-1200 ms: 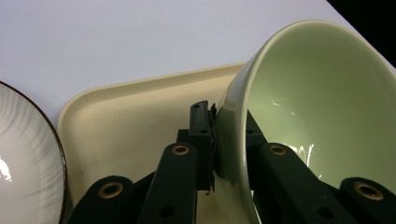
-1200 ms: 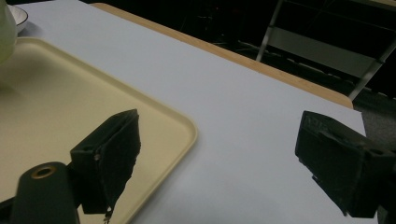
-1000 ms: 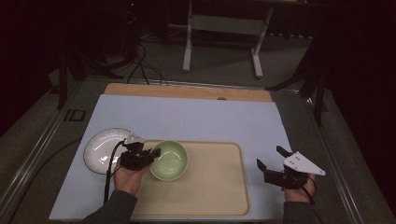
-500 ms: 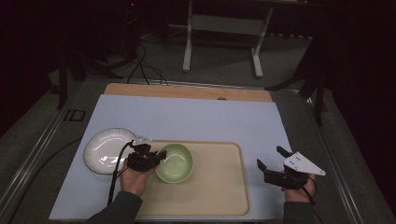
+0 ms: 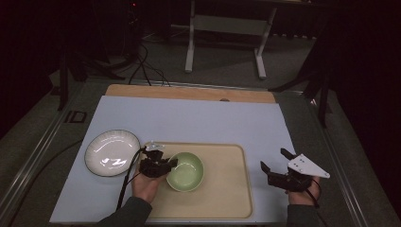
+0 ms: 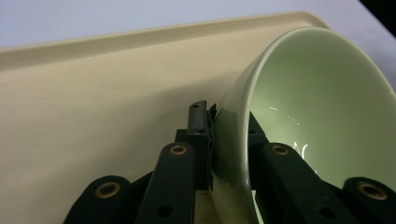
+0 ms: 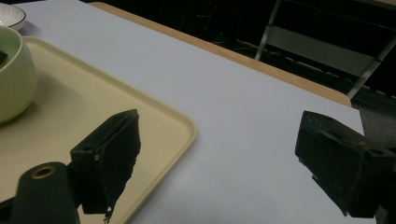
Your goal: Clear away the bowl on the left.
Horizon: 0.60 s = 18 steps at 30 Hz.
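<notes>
Since a sec ago the left claw (image 5: pixel 166 165), clamped on the rim of the green bowl (image 5: pixel 185 171) w/ one jaw inside & one outside, has carried it further onto the tray (image 5: pixel 227 189), away from the white plate (image 5: pixel 112 152). Bowl now looks near or on the tray's left-centre, so prob. only letting go remains. Right claw (image 5: pixel 276 166) sits jaws apart, holding nothing, over the tabletop (image 5: pixel 198 118) just right of the tray, same spot as before.

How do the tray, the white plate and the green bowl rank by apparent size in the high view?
1. Tray, clearly largest.
2. White plate.
3. Green bowl, somewhat smaller than the plate across.
</notes>
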{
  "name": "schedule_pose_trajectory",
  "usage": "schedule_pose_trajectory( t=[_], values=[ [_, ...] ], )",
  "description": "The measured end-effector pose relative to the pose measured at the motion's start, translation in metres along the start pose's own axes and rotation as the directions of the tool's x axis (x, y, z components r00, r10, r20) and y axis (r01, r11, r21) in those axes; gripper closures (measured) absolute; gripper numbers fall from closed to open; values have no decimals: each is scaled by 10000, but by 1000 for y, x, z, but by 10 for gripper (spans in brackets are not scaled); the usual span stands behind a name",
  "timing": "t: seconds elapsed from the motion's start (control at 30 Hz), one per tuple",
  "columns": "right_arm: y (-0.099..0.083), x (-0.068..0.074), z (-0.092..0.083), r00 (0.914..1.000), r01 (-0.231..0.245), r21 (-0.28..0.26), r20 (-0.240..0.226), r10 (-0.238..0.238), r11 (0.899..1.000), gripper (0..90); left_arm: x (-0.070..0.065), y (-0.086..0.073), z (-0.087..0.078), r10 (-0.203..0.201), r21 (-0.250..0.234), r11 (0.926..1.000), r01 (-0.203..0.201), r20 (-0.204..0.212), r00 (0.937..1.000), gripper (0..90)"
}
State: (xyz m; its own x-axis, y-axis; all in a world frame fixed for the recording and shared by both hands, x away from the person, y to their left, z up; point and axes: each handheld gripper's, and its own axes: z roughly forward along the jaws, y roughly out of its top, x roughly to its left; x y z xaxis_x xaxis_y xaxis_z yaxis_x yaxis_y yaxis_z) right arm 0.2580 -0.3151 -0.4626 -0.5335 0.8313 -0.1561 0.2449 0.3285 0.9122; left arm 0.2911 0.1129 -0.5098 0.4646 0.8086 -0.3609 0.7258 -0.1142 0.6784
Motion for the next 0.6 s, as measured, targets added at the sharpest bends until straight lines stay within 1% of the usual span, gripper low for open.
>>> schedule_pose_trajectory(
  t=[0.03,0.07,0.13,0.17,0.2,0.23,0.33,0.37,0.47,0.53,0.6],
  values=[
    [0,0,0,10000,4,6,4,-4,10000,136,1,0,1,-61,17,10000,61,130,9999,795],
    [0,0,0,10000,0,22,9,0,10000,136,1,1,1,-78,48,10000,78,128,9999,787],
    [0,0,0,10000,-5,43,8,5,10000,136,2,0,1,-79,73,9999,80,-71,9999,778],
    [0,0,0,10000,-3,44,11,3,10000,136,4,1,1,-120,180,9998,122,-134,9998,755],
    [0,0,0,10000,-6,45,11,5,10000,136,5,0,1,-182,204,9996,183,-21,9998,744],
    [0,0,0,10000,-8,50,15,8,10000,136,5,0,2,-160,195,9997,159,61,9999,743],
    [0,0,0,10000,-15,61,22,15,10000,136,3,0,3,-37,170,9998,36,66,10000,687],
    [0,0,0,10000,-16,64,28,16,10000,136,2,1,3,28,147,9999,-28,0,10000,654],
    [0,0,0,10000,-41,54,47,41,10000,136,0,2,0,252,92,9996,-249,-327,9991,591],
    [0,0,0,10000,-50,52,53,50,10000,136,-1,5,-4,403,-35,9992,-406,-521,9978,557],
    [0,0,0,10000,-41,51,48,41,10000,136,-2,8,-10,581,-263,9978,-601,-685,9960,537]
  ],
)
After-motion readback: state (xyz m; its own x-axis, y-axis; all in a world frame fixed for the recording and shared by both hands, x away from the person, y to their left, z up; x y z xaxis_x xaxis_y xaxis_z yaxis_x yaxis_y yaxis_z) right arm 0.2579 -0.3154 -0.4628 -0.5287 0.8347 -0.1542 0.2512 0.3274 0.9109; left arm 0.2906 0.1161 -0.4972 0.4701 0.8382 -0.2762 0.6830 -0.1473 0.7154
